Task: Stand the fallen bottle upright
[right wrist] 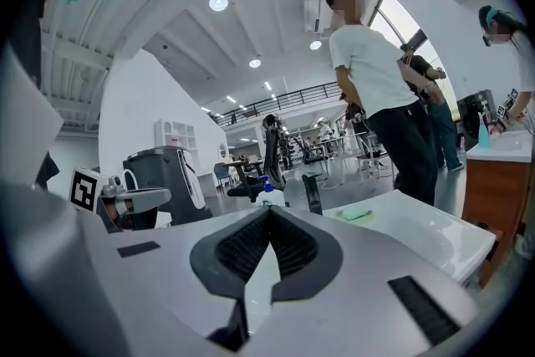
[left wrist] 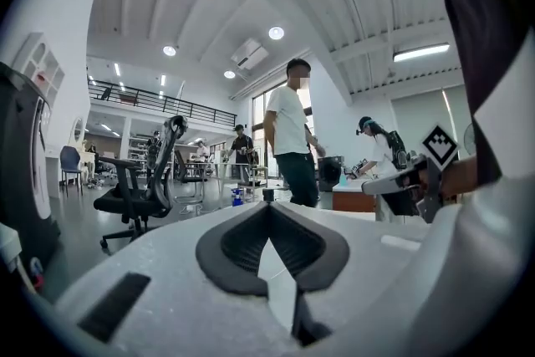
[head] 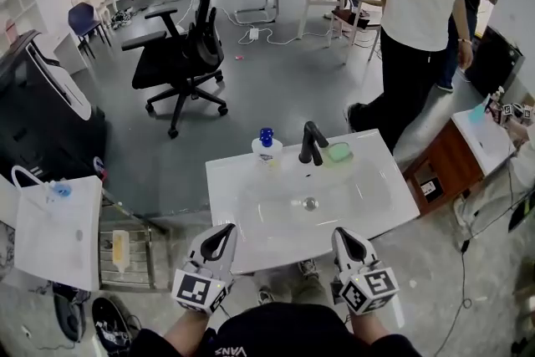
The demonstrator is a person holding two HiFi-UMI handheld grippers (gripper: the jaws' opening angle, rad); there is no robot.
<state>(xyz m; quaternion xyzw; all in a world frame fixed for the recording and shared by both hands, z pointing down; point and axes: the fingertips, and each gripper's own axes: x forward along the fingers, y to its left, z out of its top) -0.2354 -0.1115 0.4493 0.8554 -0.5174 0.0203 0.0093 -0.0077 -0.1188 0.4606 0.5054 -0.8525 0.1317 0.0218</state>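
While both hand-held tools hang low in the head view, right at the near edge of the white rectangular washbasin [head: 380, 209], the small pale plastic bottle with a blue cap [head: 267, 149] is already standing upright on the basin's far rim. That puts it at upper centre of the frame, just left of the black metal tap [head: 312, 143] and the green soap bar [head: 338, 151]. It sits well apart from both tools, across the whole bowl, above and between them and a shade nearer the left gripper [head: 225, 231] than the right gripper [head: 343, 236]. Jaws now: the left gripper [left wrist: 268, 207] has its dark pads pressed together with nothing between them, and the right gripper [right wrist: 269, 210] is closed and empty as well. In the right gripper view the bottle [right wrist: 267, 195] peeks over the jaw tips, its base cut off by them. In the left gripper view the bottle [left wrist: 237, 197] is only a tiny blue speck, hard to make out. Its label is too small to read anywhere.
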